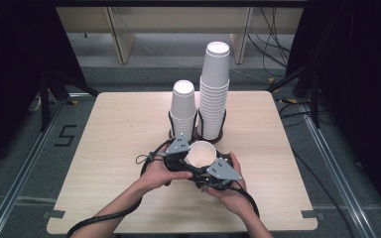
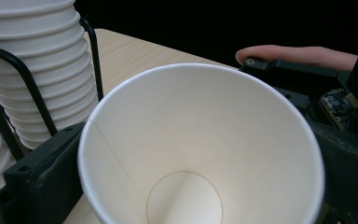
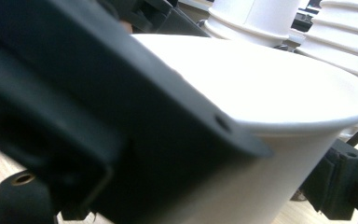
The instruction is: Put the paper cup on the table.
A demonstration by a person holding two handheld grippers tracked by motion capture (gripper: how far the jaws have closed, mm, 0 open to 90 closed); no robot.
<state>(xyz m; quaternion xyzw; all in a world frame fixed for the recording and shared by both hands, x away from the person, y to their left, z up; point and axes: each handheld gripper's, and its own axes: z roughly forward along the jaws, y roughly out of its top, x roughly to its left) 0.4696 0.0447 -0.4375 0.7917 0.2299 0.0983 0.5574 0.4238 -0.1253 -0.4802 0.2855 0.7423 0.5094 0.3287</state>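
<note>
So from the high view, single paper cup mouth-up between left claw and right claw, over the surface, near two cup stacks, left claw view, cup wedged between its jaws, grasped, right claw view, jaws clamped on the cup.

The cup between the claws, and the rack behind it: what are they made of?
The cup looks like white paper with a faintly smooth, perhaps coated, inside: a rolled rim, a glued side seam and a separate round base show. The rack around the stacked cups seems thin black wire, probably painted metal.
</note>
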